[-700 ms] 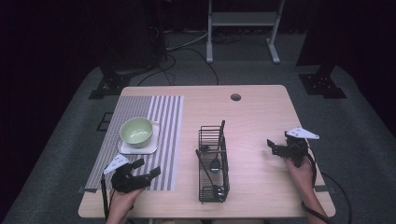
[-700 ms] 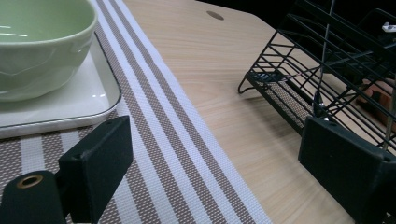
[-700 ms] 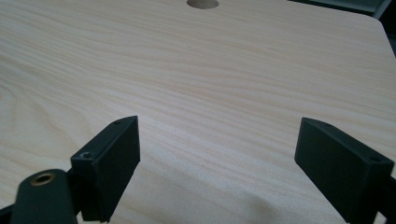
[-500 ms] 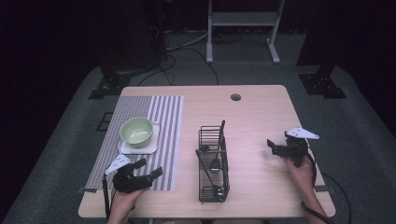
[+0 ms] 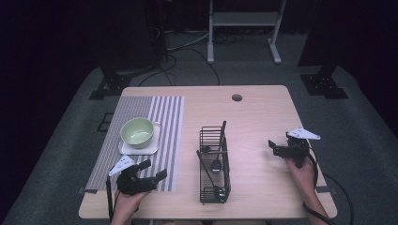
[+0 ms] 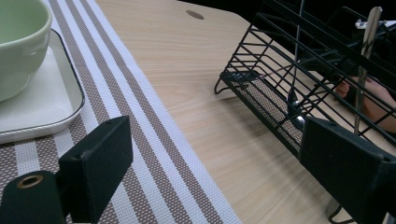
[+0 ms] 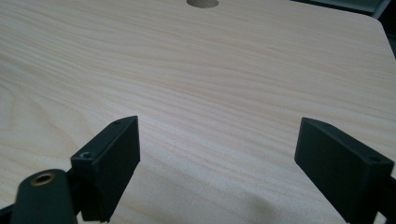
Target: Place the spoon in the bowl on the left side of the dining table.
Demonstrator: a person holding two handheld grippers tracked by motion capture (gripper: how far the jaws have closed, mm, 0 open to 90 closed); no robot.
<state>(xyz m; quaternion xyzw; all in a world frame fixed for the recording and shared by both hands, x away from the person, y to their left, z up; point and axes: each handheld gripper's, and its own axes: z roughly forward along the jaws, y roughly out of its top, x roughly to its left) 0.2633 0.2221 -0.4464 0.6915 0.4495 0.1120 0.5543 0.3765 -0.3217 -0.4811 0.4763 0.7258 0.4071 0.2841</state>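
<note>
Striped placemat [image 5: 141,136]: laid along the left part of the desk [image 5: 263,117], a setting base for the dishes.

Green bowl [image 5: 137,131]: sits on a white square plate [image 5: 140,146] upon the mat, apparently a place laid for a meal; in the left gripper view both are cut off at the frame edge.

Left tongs [image 5: 152,170]: jaws spread wide, nothing between them, at the mat's near corner and pointing toward the rack (likely ready to reach for a utensil).

Black wire cutlery rack [image 5: 214,164]: mid-desk, between the two hands. It holds the utensils [image 5: 216,165] upright or leaning; which pieces they are is hard to make out through the mesh, though one looks like a spoon.

Right tongs [image 5: 278,148]: jaws wide apart over bare wood, right of the rack, empty, seemingly waiting.
</note>
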